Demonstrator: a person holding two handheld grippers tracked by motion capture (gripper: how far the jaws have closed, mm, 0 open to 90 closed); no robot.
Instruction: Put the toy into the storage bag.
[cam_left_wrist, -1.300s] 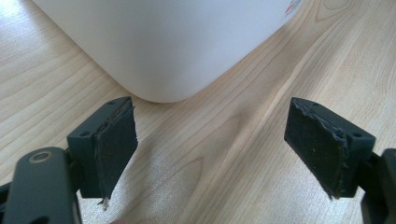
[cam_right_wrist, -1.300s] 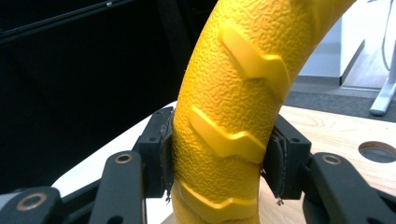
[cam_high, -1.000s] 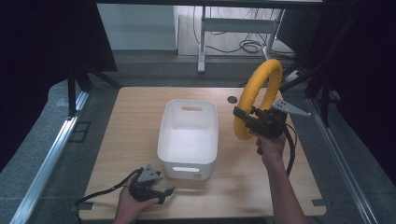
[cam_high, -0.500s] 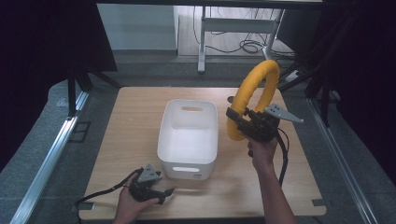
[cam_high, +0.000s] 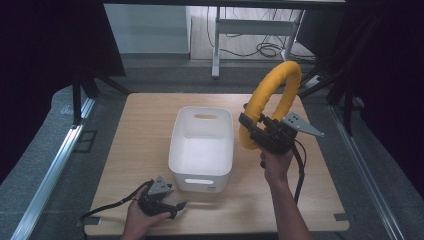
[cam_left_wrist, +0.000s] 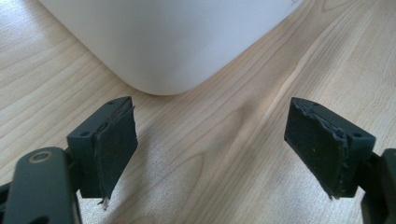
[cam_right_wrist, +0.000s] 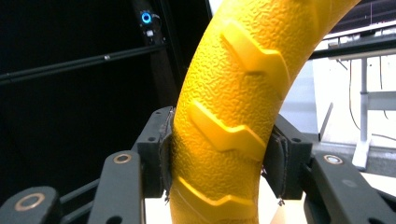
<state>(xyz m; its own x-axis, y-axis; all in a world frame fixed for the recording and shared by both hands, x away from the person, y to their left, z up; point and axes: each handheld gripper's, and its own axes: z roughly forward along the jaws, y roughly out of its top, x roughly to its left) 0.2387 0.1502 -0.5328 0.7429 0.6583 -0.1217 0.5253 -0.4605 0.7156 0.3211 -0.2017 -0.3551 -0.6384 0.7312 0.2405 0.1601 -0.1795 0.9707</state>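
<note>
One yellow ring (cam_high: 272, 102) is clamped upright in my right gripper (cam_high: 260, 134), lifted off the table (cam_high: 130, 145) just right of the one white bin (cam_high: 202, 145); in the right gripper view both pads press its ribbed tube (cam_right_wrist: 229, 126) from either side. Two grippers are in my hands: the left gripper (cam_high: 167, 206) rests low on the table by the bin's near left corner (cam_left_wrist: 173, 46), its jaws spread wide with nothing between them.
</note>
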